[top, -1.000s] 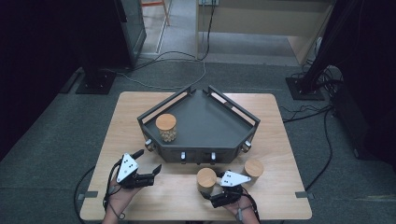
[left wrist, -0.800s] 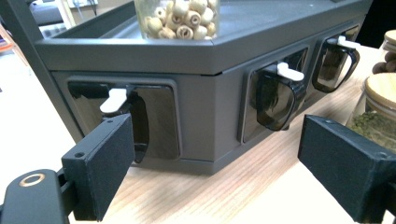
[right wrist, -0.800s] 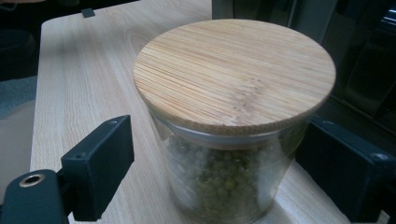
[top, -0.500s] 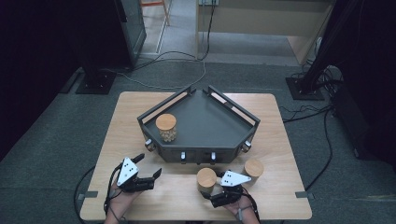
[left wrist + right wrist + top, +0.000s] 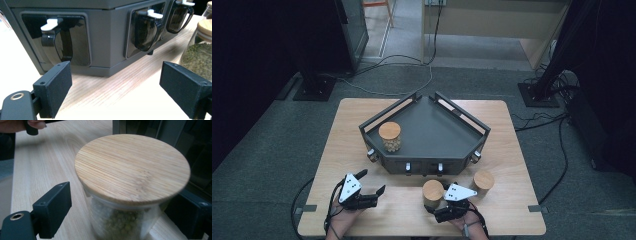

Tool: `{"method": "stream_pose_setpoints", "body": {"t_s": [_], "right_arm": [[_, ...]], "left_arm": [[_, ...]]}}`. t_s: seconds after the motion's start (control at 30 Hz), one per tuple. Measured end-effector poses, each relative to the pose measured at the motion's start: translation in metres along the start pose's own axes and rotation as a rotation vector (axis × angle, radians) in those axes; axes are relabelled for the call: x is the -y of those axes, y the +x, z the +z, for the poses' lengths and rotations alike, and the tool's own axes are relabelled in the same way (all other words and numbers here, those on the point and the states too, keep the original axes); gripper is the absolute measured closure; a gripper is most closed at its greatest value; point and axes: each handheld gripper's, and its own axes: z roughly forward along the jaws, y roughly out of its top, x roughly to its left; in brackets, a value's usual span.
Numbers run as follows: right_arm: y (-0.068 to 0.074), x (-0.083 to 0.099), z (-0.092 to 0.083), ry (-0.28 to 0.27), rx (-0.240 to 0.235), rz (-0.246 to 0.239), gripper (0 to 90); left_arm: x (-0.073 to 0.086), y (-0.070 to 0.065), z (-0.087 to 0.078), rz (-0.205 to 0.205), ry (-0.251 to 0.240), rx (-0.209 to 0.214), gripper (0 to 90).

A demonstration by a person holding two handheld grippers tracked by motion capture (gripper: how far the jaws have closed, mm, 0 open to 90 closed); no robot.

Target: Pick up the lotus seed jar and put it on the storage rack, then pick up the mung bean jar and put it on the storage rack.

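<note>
A glass jar of green beans (image 5: 432,192) (image 5: 132,172) with a bamboo lid stands on the wooden table (image 5: 512,215) in front of a dark tray (image 5: 432,131). My right gripper (image 5: 435,204) (image 5: 125,215) is open around this jar; its left pad (image 5: 56,208) stands clear of the glass, and the other is partly hidden behind the lid. My left gripper (image 5: 372,181) (image 5: 115,82) is open and holds nothing, low over the table and facing the tray's front wall (image 5: 105,40). The same jar (image 5: 197,52) shows at the right of the left gripper view.
A second jar (image 5: 390,136) of pale beans stands inside the tray at its left. A third lidded jar (image 5: 483,181) sits on the table right of my right gripper. Dark dispenser windows with white levers (image 5: 51,23) line the tray's front. Cables lie on the floor beyond.
My left gripper has drifted slightly back toward the table's front edge. The right gripper and the jars have kept still.
</note>
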Motion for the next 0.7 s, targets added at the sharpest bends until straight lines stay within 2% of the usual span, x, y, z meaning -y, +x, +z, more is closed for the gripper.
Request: {"method": "stream_pose_setpoints", "body": {"t_s": [0.07, 0.23, 0.57, 0.7], "right_arm": [[0.001, -0.001, 0.001, 0.008, 0.004, -0.009, 11.3], [0.002, -0.001, 0.004, 0.006, 0.019, 0.018, 11.3], [0.004, -0.005, 0.008, 0.023, 0.036, 0.009, 11.9], [0.005, -0.006, 0.011, 0.021, 0.045, 0.032, 16.9]], "left_arm": [[0.002, 0.002, 0.0, -0.011, 0.001, 0.003, 10.8], [0.004, 0.003, 0.0, -0.024, 0.011, 0.0, 10.7], [0.005, 0.003, 0.002, -0.032, 0.013, 0.003, 10.7], [0.006, 0.002, 0.002, -0.034, 0.011, 0.001, 10.8]]}}
